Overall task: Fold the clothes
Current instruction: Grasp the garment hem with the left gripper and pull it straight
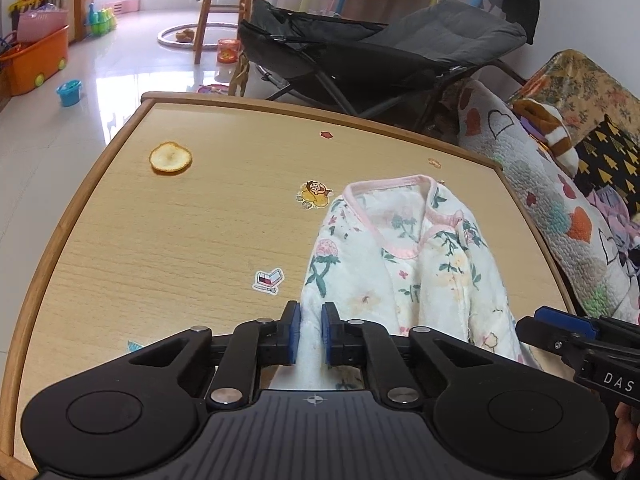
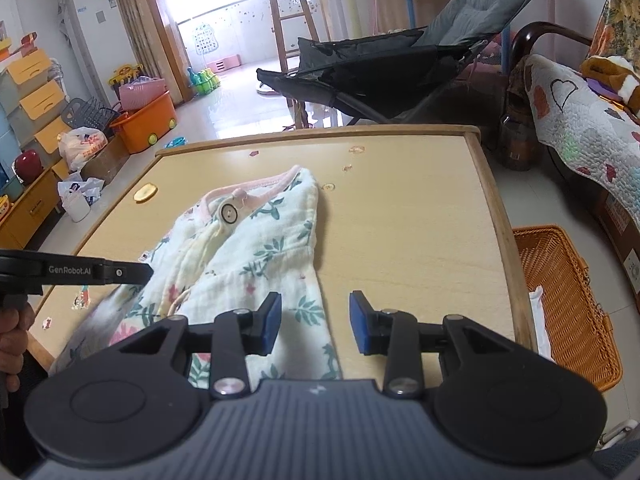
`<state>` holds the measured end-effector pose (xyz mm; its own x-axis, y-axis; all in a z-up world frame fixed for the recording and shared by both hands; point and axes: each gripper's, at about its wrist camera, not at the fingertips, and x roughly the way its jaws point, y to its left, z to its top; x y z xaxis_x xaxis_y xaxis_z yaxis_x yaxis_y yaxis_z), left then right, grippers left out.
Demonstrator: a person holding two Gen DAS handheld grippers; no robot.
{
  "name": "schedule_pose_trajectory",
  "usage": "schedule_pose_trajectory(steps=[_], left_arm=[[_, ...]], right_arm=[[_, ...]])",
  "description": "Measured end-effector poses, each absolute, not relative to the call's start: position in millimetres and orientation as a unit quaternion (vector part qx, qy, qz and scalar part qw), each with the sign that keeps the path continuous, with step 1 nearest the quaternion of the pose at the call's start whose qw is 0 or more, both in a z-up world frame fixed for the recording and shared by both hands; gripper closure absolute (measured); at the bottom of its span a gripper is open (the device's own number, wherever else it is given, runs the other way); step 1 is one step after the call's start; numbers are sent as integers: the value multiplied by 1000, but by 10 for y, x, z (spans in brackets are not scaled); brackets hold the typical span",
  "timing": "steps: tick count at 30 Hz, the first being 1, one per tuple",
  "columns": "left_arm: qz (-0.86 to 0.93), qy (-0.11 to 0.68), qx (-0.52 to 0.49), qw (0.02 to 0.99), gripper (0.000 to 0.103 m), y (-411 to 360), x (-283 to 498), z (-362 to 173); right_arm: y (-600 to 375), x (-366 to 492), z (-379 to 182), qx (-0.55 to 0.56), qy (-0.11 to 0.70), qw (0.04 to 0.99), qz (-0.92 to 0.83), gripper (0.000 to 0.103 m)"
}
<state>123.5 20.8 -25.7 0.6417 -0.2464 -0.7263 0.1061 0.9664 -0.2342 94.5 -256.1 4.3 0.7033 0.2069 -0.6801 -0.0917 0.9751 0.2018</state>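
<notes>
2 grippers were at work over the white floral cotton baby garment with pink neckline trim [image 1: 404,264], which lay on the pale wood-grain table with a raised wooden rim [image 1: 192,216], collar toward the far edge and hem toward the person. The left gripper [image 1: 311,336] had its blue pads pinched narrow on a white fold of cloth at the garment's near left edge. The right gripper [image 2: 314,322] stood part open, holding nothing: its left pad hovered over the garment's right hem, its right pad over bare table.

Risks, as I judged them:
1. The left pinch looked thin, perhaps only 1 layer; lifting it could peel the top layer away and spoil the fold.
2. With only 1 side gripped, a pull could drag the whole garment across the smooth table and skew it.
3. The right gripper straddled the hem edge, so closing there might catch little or no fabric.
4. The round orange-yellow fruit peel [image 1: 171,158] lay well apart to the far left, and was a hazard only if cloth swept that way.

Hard to make out: the nearest hem was hidden beneath both gripper bodies, so how much cloth sat between the left pads could not be told. The sleeve positions were unclear, and the garment's left part was blurred in the right wrist view. The orange woven wicker basket [image 2: 568,292] beside the table was cut off at its near side, its contents mostly unseen.
</notes>
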Motion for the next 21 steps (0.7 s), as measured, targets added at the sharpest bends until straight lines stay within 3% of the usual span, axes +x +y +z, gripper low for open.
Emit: schedule_pose_trajectory(steps=[15, 21], left_arm=[[-87, 400, -55, 911, 99, 348, 1411, -156], [-89, 394, -77, 911, 96, 472, 1482, 7]], right_arm=[[-2548, 908, 0, 67, 384, 917, 78, 65], [-2564, 919, -1, 73, 384, 917, 78, 65]])
